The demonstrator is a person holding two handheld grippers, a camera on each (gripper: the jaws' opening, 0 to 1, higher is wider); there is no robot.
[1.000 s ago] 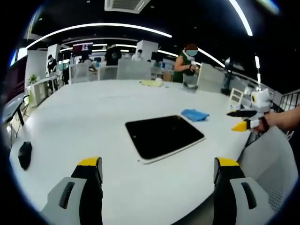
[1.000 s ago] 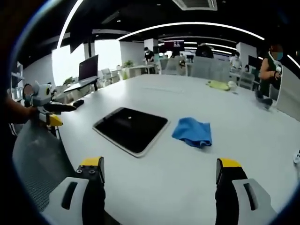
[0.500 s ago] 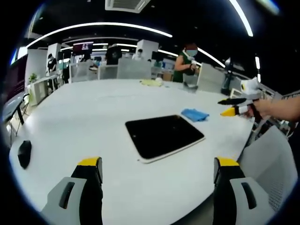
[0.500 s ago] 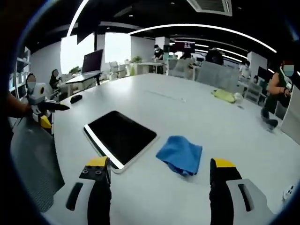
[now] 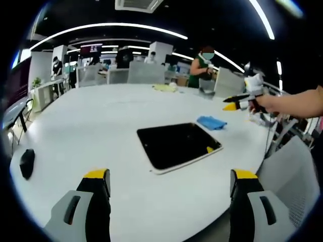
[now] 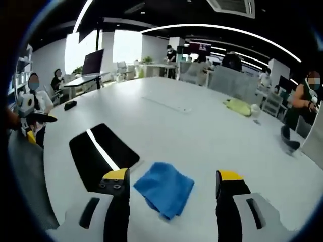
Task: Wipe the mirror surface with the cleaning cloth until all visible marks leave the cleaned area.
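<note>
The mirror (image 5: 177, 145) is a dark, white-rimmed rectangle lying flat on the white table (image 5: 101, 126); in the right gripper view the mirror (image 6: 98, 154) lies at lower left. A crumpled blue cloth (image 6: 164, 188) lies between the open jaws of my right gripper (image 6: 172, 179), just ahead of them. In the left gripper view the cloth (image 5: 211, 122) sits past the mirror's far right corner, and the right gripper (image 5: 234, 103) hovers open above it, held by a hand. My left gripper (image 5: 170, 176) stands open, short of the mirror. It shows small at far left as the left gripper (image 6: 35, 121).
A black mouse (image 5: 26, 164) lies near the table's left edge. A yellow-green cloth (image 6: 239, 106) lies far across the table. A grey mesh chair back (image 5: 290, 176) stands at the table's right edge. People stand and sit at desks beyond the table.
My right gripper has moved forward over the table and down toward the blue cloth, which now lies between its jaws. The left gripper has stayed put.
</note>
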